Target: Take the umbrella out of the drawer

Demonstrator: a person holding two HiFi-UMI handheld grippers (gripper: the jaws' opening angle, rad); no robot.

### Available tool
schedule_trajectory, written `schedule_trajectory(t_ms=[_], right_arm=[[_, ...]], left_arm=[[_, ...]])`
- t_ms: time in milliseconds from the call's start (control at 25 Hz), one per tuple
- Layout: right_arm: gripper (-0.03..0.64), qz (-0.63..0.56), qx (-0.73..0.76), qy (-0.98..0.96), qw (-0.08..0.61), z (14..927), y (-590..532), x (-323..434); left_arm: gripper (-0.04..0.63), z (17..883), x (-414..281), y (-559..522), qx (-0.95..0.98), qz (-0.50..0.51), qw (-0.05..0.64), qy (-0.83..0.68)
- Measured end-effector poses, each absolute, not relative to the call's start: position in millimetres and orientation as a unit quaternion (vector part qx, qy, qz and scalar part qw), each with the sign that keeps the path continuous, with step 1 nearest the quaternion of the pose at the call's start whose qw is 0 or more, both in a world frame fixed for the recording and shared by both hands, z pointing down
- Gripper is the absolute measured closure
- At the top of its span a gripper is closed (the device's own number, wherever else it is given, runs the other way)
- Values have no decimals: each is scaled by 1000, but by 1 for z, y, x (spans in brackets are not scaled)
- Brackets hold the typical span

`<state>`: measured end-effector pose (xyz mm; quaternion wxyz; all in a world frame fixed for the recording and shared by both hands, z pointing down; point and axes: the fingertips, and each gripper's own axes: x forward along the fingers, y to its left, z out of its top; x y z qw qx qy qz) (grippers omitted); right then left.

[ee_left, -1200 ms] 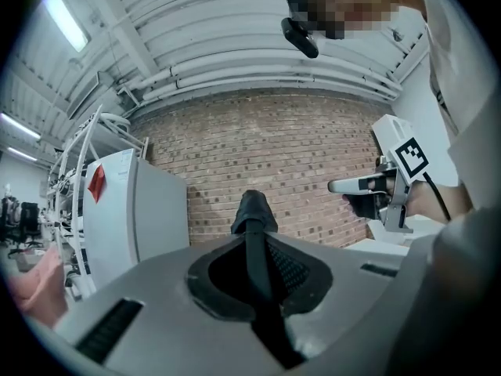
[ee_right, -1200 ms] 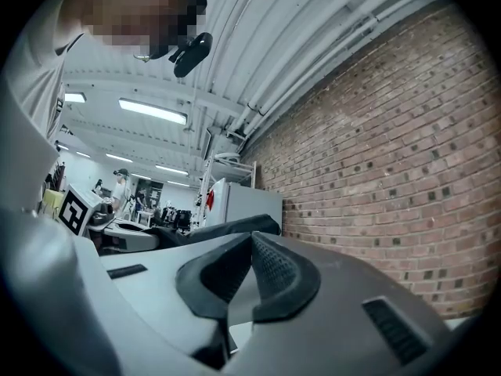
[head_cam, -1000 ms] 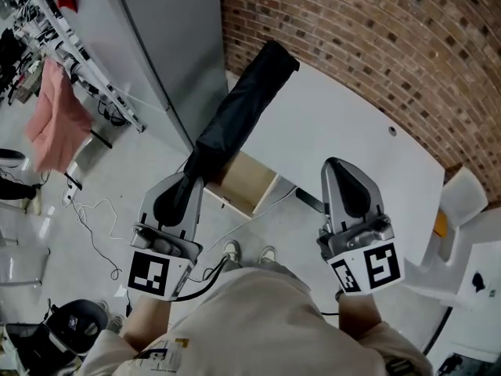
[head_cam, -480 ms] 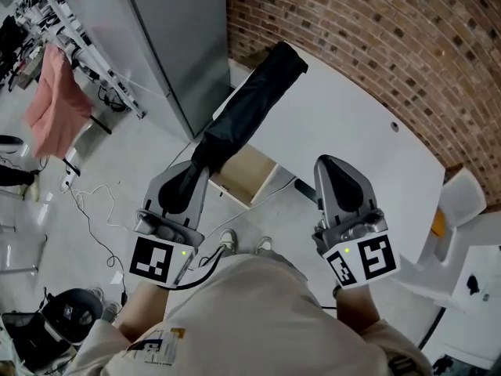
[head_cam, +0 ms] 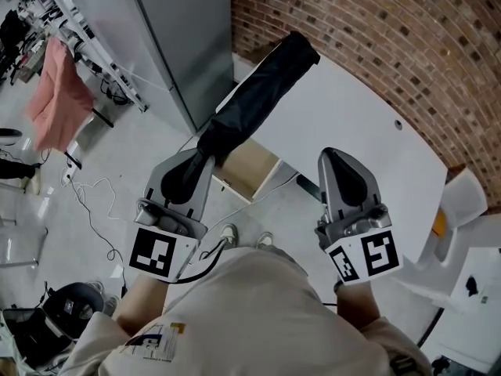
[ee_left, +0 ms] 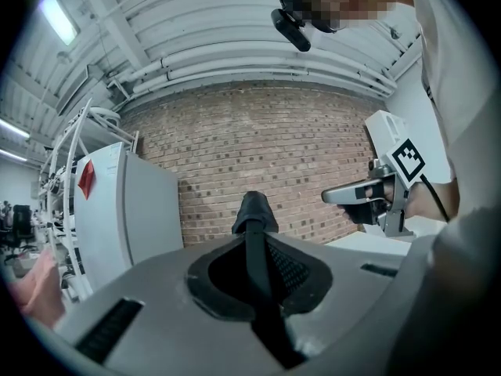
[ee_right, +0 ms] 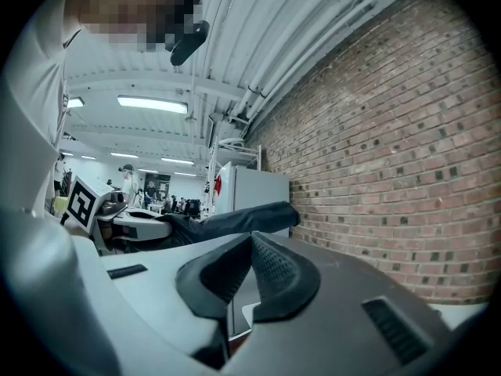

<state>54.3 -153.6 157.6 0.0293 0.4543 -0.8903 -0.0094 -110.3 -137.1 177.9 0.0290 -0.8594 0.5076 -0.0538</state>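
A black folded umbrella (head_cam: 258, 100) is held level in the air, its far end reaching toward the brick wall above the white table (head_cam: 360, 131). My left gripper (head_cam: 200, 161) is shut on its near end. In the left gripper view the umbrella (ee_left: 254, 225) runs straight out between the pads. Below it an open wooden drawer (head_cam: 246, 171) sticks out from under the table edge. My right gripper (head_cam: 335, 159) hovers at the table's front edge, shut with nothing in it. In the right gripper view the umbrella (ee_right: 235, 219) and the left gripper (ee_right: 133, 227) show to the left.
A tall grey cabinet (head_cam: 180, 37) stands left of the table and the brick wall (head_cam: 391, 30) runs behind it. A pink cloth (head_cam: 55, 100) hangs on a rack at far left. Cables (head_cam: 94, 210) lie on the floor. A white chair (head_cam: 462, 202) is at right.
Both grippers keep their places and the umbrella stays in the left one. Only the head view has shifted slightly.
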Motion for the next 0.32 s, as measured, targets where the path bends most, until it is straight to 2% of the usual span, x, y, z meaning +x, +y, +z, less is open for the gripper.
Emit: schedule_trajectory(t_ms=[320], right_arm=[[609, -10, 453, -891, 28, 159, -152, 56]], left_arm=[[572, 179, -106, -135, -861, -52, 28, 506]])
